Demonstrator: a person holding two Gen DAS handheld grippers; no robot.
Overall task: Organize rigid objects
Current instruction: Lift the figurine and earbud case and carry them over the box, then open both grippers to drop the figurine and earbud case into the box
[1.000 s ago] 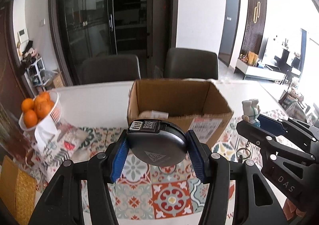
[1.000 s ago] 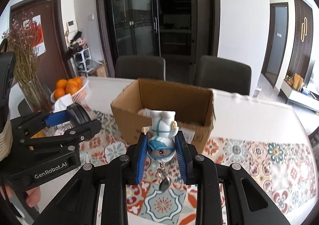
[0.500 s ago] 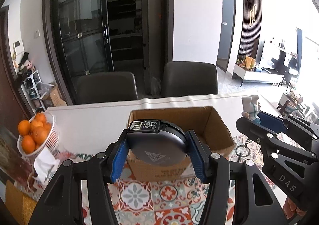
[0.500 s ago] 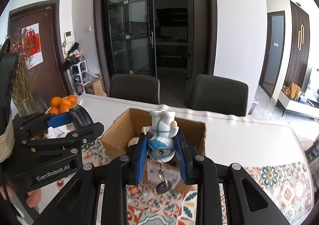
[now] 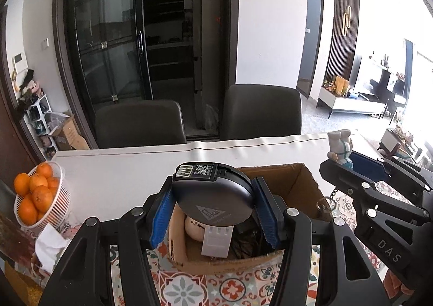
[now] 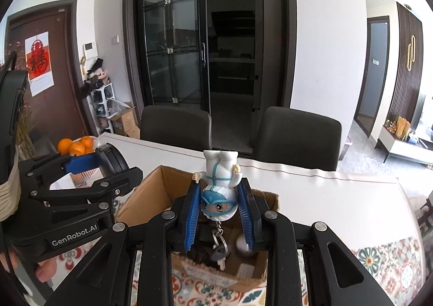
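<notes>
Cardboard box point(image 5: 295, 178) below both; left jaws clamp tape measure point(image 5: 213, 197), right jaws clamp figurine point(image 6: 219, 192); keys point(image 6: 220, 253) only right view.

Two chairs point(image 5: 139, 123) (one box point(image 5: 303, 186))

The left gripper point(image 5: 213, 211) points forward and somewhat downward, its blue-padded fingers point(image 5: 161, 218) clamped on either side of a round dark device point(image 5: 213, 201). The right gripper point(image 6: 219, 214) sits beside it at a similar downward tilt, its fingers point(image 6: 192, 215) pressed tight on the head of a small upside-down figurine keychain point(image 6: 219, 186). In the right wrist view, part of the hand point(image 6: 40, 274) carrying the left gripper shows at the lower left edge, under the black frame.
</notes>
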